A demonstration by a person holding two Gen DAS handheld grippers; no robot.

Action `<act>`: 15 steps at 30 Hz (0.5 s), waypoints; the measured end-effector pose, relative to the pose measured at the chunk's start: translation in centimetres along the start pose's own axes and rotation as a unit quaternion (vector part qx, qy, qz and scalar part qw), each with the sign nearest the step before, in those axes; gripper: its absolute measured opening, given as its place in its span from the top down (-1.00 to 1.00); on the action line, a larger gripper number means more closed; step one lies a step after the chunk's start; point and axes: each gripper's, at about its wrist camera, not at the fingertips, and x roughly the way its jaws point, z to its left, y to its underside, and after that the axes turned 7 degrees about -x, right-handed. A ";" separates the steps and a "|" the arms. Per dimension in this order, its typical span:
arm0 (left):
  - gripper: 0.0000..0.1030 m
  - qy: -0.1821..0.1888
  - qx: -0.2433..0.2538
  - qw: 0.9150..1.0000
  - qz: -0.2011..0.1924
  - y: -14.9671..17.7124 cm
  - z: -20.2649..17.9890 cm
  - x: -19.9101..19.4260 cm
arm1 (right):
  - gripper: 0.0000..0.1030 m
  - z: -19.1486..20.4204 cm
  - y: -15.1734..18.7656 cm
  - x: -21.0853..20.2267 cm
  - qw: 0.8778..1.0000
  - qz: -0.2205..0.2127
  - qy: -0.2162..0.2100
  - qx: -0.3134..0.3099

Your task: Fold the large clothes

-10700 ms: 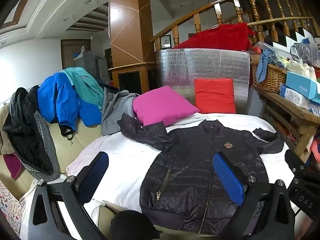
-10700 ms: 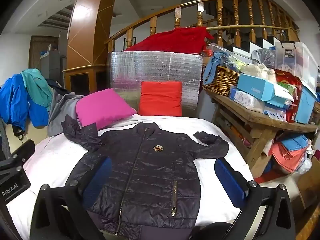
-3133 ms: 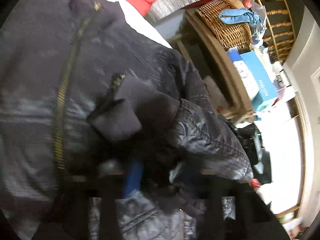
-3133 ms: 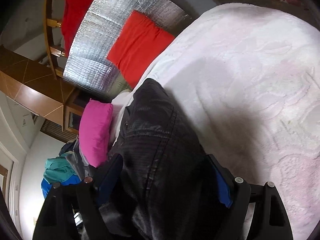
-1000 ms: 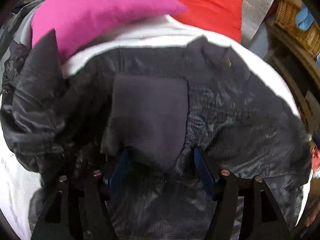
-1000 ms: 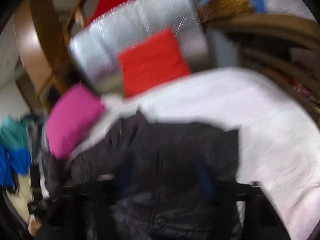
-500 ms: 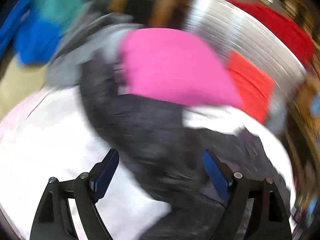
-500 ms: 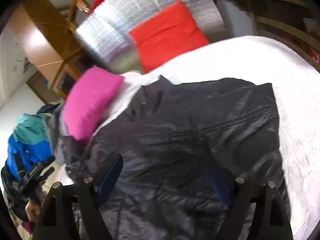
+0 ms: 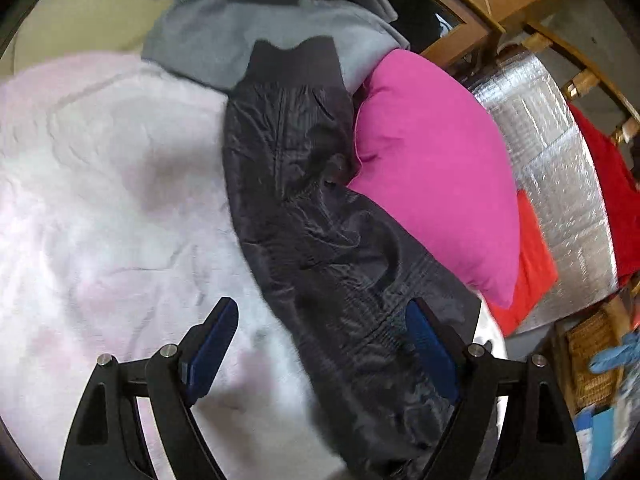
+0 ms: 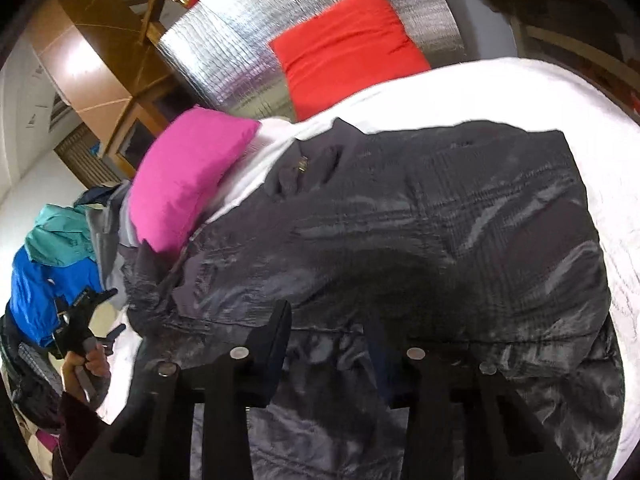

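A: Black and shiny, the quilted jacket (image 10: 420, 240) lies spread on the white bed cover (image 10: 540, 92) straight ahead of the right gripper (image 10: 328, 344). That view gives the body; the sleeve mostly escapes it.

B: The left view has it. The sleeve (image 9: 304, 184) runs away from the left gripper (image 9: 320, 344), its knit cuff lying on a grey garment (image 9: 248, 28), the pink pillow (image 9: 432, 168) touching its right side.

A: And the left gripper?

B: Spread wide, blue pads apart; the sleeve passes between them nearer the right pad, nothing pinched. White cover lies bare to its left.

A: The right gripper's jaws are closing over the jacket, and dark fabric sits between the fingers. Whether the pads press it, I cannot tell; it is all black there.

B: The jacket's near hem is cut off below the fingers.

A: Far left in my view, a hand (image 10: 86, 364) holds the other gripper.
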 end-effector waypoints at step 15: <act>0.93 0.066 0.114 0.990 -0.056 3.6 -7.0 -2.8 | 0.23 -2.7 -0.3 -1.5 1.000 0.002 0.010 0.027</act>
